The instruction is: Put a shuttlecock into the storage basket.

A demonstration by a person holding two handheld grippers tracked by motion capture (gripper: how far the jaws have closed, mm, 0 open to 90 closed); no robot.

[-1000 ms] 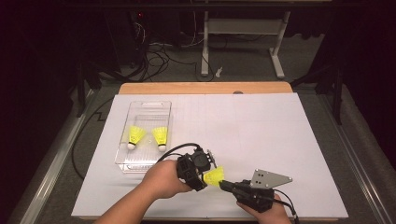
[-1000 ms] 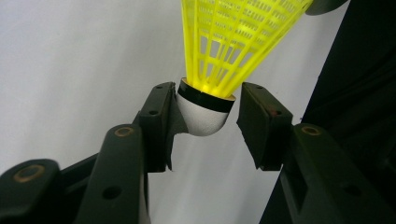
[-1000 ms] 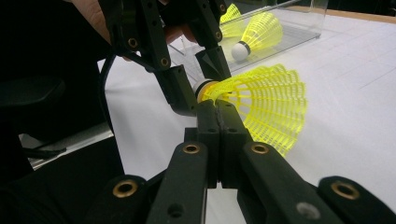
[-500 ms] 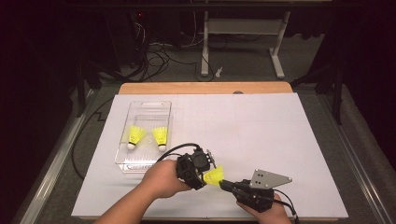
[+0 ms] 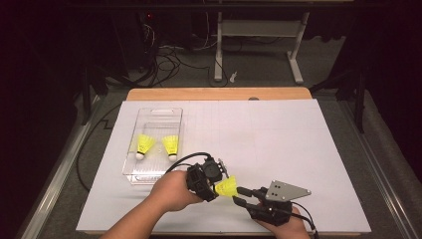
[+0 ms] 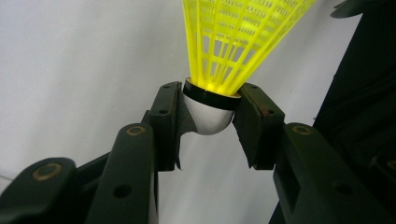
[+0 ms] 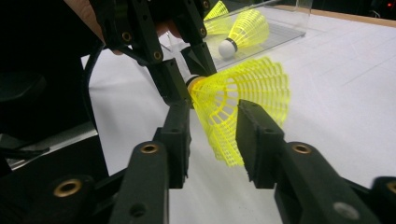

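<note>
Looks like a lab or test bay from my feed: worktop covered in white gridded paper, loose cables on grey floor, metal stand legs behind, dark surroundings.

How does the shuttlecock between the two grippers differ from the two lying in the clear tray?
The held shuttlecock is off the table, its white cork clamped in the left gripper; the tray shuttlecocks lie loose in the clear tray. Its skirt points at the right gripper; theirs point away from the person. All have yellow skirts.
</note>
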